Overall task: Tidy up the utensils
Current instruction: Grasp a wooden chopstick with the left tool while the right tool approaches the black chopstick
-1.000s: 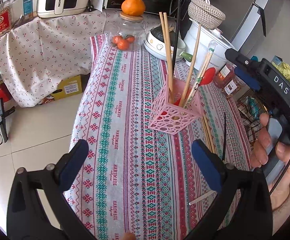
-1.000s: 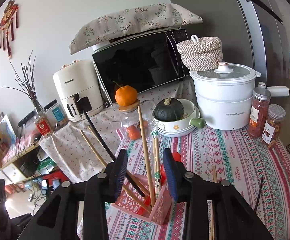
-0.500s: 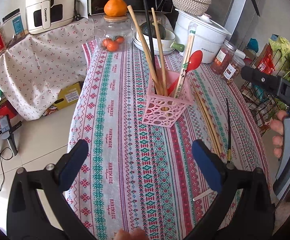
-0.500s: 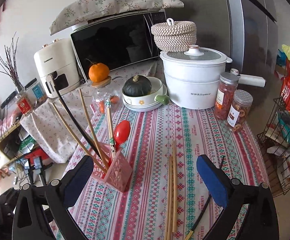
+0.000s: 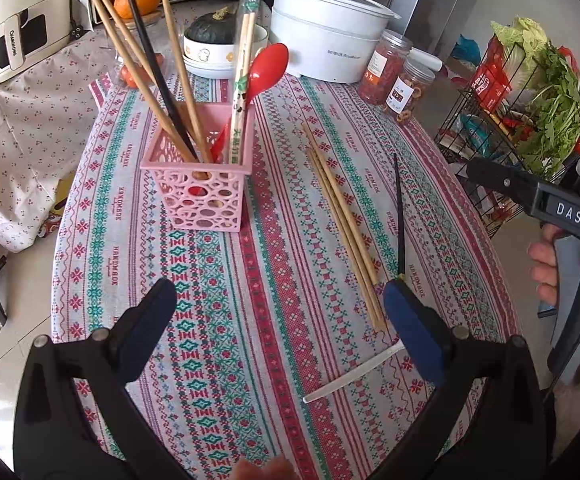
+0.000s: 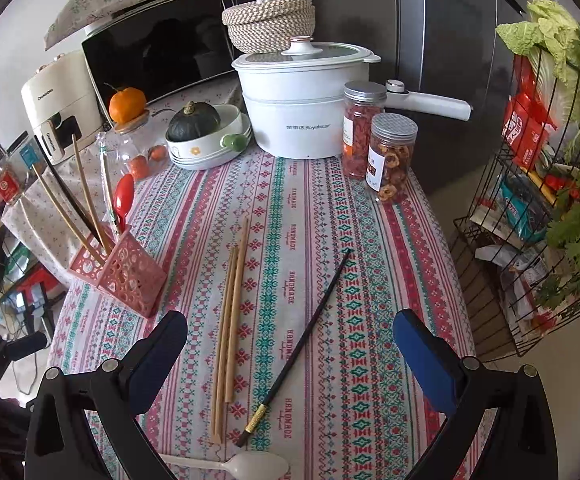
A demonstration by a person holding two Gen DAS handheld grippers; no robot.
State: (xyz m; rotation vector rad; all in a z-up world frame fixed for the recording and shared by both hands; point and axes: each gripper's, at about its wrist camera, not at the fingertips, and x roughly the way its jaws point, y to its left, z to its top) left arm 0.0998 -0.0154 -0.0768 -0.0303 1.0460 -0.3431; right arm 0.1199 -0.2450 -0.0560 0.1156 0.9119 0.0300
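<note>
Right wrist: white spoon (image 6: 250,466) cut off below.

white pot (image 6: 298,120), two jars (image 6: 390,158), squash (image 6: 194,122), orange (image 6: 127,104)

Table (image 6: 422,216) with patterned cloth and the items resting on it.
Pink basket (image 5: 198,196), wooden chopsticks (image 6: 230,320), black chopstick (image 6: 306,336), white spoon (image 6: 246,466), white pot (image 6: 302,120), two jars (image 6: 374,140), stacked bowls (image 6: 206,148).
</note>
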